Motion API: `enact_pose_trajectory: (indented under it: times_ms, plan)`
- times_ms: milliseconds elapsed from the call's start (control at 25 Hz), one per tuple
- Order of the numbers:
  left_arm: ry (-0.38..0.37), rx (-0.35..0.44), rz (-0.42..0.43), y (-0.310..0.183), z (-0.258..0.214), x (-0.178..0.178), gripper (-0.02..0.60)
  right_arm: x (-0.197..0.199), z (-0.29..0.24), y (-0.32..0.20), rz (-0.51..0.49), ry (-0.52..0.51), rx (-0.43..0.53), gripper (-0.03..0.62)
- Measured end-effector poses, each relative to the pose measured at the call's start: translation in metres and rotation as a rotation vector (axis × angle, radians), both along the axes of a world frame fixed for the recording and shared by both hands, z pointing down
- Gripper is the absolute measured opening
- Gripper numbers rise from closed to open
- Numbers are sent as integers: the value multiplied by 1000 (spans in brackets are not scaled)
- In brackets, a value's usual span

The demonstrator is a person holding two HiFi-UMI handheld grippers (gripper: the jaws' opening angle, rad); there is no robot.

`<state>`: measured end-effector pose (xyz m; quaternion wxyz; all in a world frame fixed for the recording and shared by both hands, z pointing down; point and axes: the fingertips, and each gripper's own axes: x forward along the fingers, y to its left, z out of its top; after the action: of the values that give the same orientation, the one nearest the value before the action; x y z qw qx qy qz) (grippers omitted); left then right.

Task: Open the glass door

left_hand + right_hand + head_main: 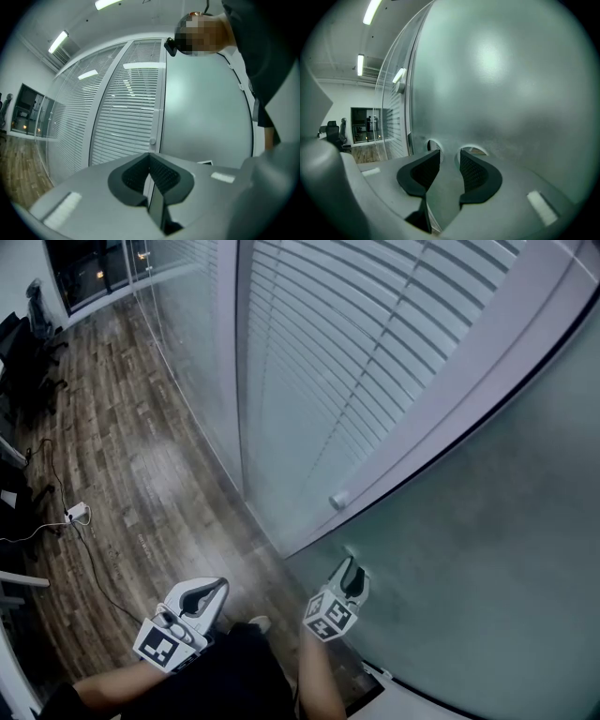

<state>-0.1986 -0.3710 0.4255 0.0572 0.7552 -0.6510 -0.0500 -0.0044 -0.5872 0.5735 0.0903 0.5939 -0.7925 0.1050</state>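
Head view looks down on a dark wood floor [122,474], where a white plug block [77,513] lies with its thin cable [58,486]. Dark chairs [21,352] stand at the far left edge. Slatted blinds [319,362] hang behind a glass wall, next to a pale frame [469,381] with a small round knob [338,500]. The frosted glass door [487,549] fills the right side. The right gripper [352,570] is right at its pane, jaws wide apart and gripping nothing. The left gripper [214,589] sits lower left, clear of the door, jaws pressed together and empty.
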Motion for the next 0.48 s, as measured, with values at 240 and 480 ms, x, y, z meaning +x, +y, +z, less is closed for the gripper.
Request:
enact_pose_trajectory:
  times_ms: [240, 480]
  plan:
    - [37, 43, 17, 5, -8, -7, 0, 1, -2, -6, 58, -11, -24, 106]
    - [48, 41, 30, 10, -4, -14, 0, 3, -1, -4, 39, 19, -4, 107]
